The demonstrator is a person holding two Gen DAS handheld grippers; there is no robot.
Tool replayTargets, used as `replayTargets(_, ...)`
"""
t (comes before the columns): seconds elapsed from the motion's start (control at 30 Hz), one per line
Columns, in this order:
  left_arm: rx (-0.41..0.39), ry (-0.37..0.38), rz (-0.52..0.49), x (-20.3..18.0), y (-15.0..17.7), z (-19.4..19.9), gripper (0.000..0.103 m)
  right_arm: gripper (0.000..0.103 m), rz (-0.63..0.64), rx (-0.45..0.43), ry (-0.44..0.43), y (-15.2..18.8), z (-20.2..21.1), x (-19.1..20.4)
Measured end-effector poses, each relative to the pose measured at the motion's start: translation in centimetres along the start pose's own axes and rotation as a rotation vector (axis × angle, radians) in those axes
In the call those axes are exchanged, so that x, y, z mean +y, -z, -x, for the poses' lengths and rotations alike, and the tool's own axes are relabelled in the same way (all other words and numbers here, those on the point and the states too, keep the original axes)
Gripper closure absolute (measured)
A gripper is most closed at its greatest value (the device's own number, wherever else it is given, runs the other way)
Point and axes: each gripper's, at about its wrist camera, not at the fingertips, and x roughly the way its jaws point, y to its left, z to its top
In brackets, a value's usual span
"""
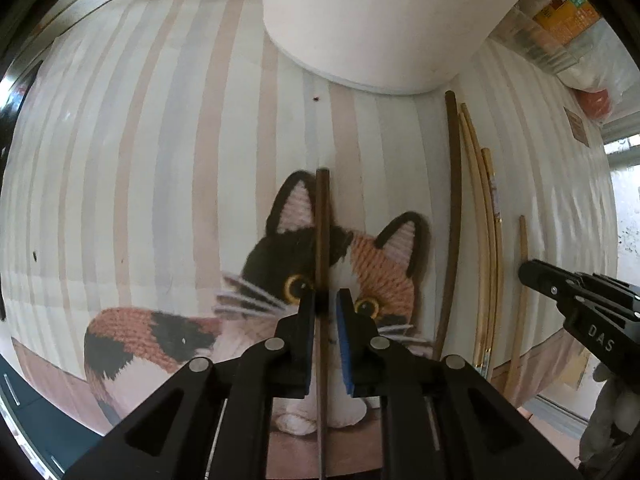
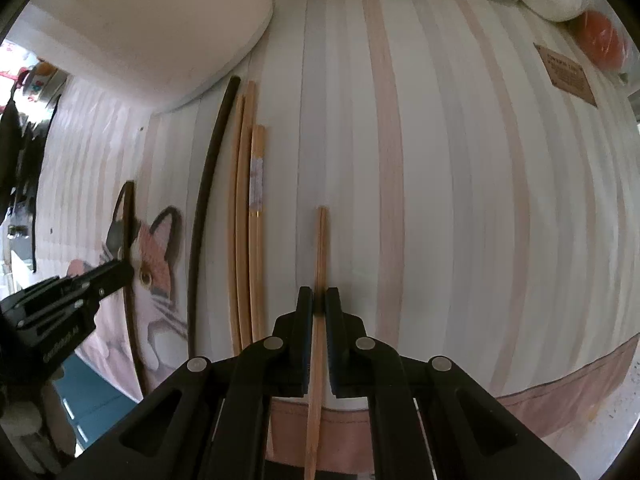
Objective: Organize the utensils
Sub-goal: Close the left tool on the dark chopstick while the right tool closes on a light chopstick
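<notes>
Left tongs (image 1: 325, 304): clenched on a dark brown chopstick (image 1: 322, 220), which runs straight out between the blue pads over the knitted cat picture (image 1: 376, 264) on the cloth.
Right tongs (image 2: 319, 304): clenched on a pale wooden chopstick (image 2: 321, 256), gripped partway along its length, its tip pointing toward the far edge of the surface.
Both tongs, relation: well apart; in the left wrist view the right tongs (image 1: 560, 284) enter from the right edge, and in the right wrist view the left tongs (image 2: 104, 280) sit at the left, over the cat.
Surface: covered by a striped cloth (image 2: 440, 160) of white, grey and pink bands with a brown hem along its near edge.
Loose chopsticks: a second dark chopstick (image 2: 208, 200) lies flat beside a bundle of pale chopsticks (image 2: 250, 200), all roughly parallel, between the two held sticks.
White container (image 2: 160, 32): stands near the far-left part of the cloth, just beyond the upper ends of the lying chopsticks.
Brown label (image 2: 566, 74): sewn near the cloth's far-right corner.
</notes>
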Motion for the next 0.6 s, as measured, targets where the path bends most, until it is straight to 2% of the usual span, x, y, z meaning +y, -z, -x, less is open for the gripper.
replayTargets(0.13, -0.01, -0.042, -0.061, -2.0, -1.7, -0.7, 0.095, 0.096, -0.004, -0.04, -0.002, -1.6, 0.1, 0.4)
replayTargets(0.2, -0.028, -0.041, -0.028, -1.9, -1.9, -0.8, 0.099, 0.098, -0.029, -0.047, -0.019, -2.1, 0.3, 0.2)
replayTargets(0.3, -0.043, -0.023, -0.002, -1.5, -1.6, -0.3, 0.099, 0.098, -0.026, -0.054, -0.023, -2.3, 0.7, 0.1)
replayTargets(0.37, -0.072, -0.027, -0.01, -1.1, -1.3, 0.8, 0.099, 0.098, -0.024, -0.076, -0.014, -1.9, 1.1, 0.1)
replayTargets(0.47, -0.117, -0.025, -0.01, -0.7, -1.0, 2.9, 0.1, 0.098, -0.042, -0.126, -0.05, -0.7, 2.6, -0.1)
replayTargets(0.6, -0.199, -0.023, -0.008, -0.5, -0.2, 6.5, 0.1, 0.098, -0.031, -0.205, -0.083, 1.3, 6.1, -0.3)
